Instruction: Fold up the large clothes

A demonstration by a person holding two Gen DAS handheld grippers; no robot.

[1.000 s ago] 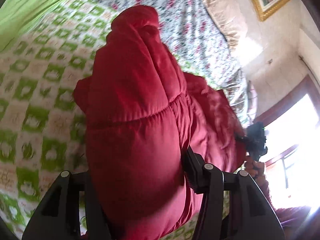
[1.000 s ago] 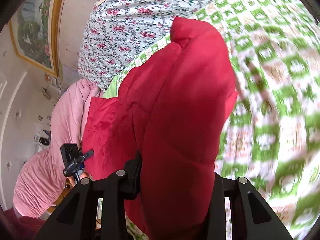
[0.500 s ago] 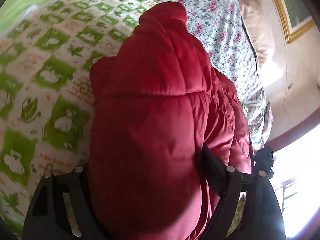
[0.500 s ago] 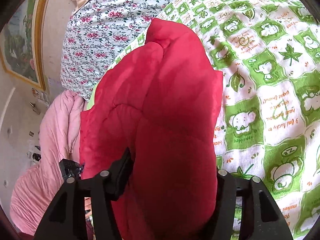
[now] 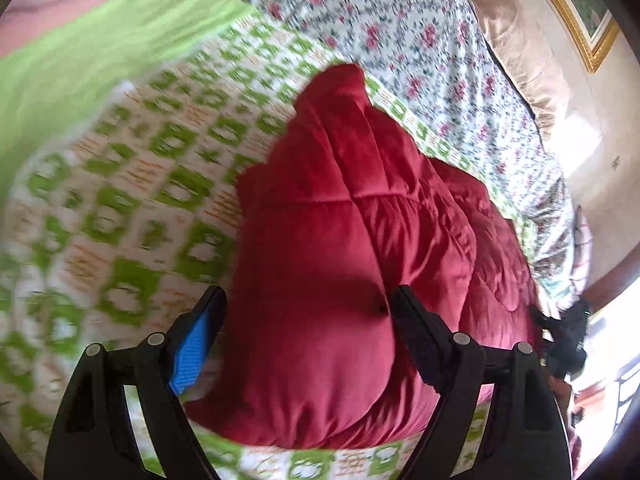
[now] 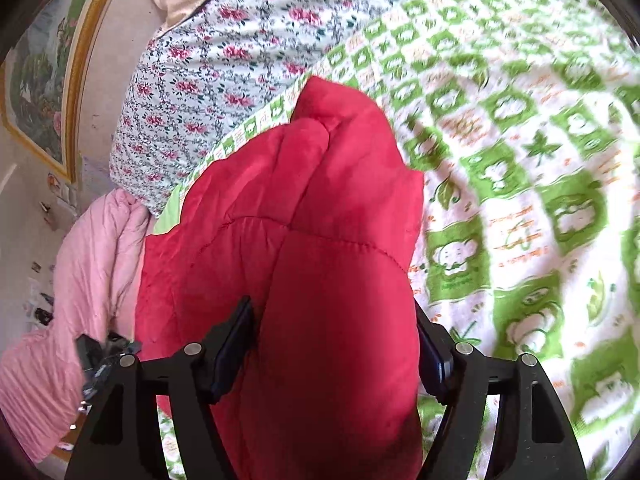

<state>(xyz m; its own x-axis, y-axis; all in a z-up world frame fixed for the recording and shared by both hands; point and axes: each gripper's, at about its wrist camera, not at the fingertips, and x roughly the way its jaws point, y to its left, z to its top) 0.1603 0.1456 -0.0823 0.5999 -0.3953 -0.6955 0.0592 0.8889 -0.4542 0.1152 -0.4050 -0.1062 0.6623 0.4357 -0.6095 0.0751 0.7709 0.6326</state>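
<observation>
A red quilted jacket (image 5: pixel 344 264), padded and satin-smooth with stitched seams dividing it into puffy panels, lies bunched in a thick mound on the bed, on top of a blanket (image 5: pixel 120 208) printed with green-and-white squares. In the right wrist view the same jacket (image 6: pixel 320 264) rises between the fingers as a tall, rounded fold. The left gripper (image 5: pixel 308 312) is spread: its left finger, faced with a blue ribbed pad (image 5: pixel 192 356), stands clear of the cloth, while the right finger touches the jacket's bulge. The right gripper (image 6: pixel 336 344) is pinching a thick fold of the jacket, with both dark pads pressed into the padding on either side. The blanket (image 6: pixel 520 184) is soft, towel-like fabric with small animal and leaf motifs; parts of it are blurred. Beyond the jacket lies a floral sheet (image 5: pixel 420 40) with red blossoms on a pale ground, and a beige pillow (image 5: pixel 516 48) rests at its far end. A plain lime-green cloth (image 5: pixel 80 52) borders the blanket. A pink ribbed quilt (image 6: pixel 80 280) hangs in soft folds at the bed's edge. A gold-framed picture (image 6: pixel 44 80) hangs on the wall.
</observation>
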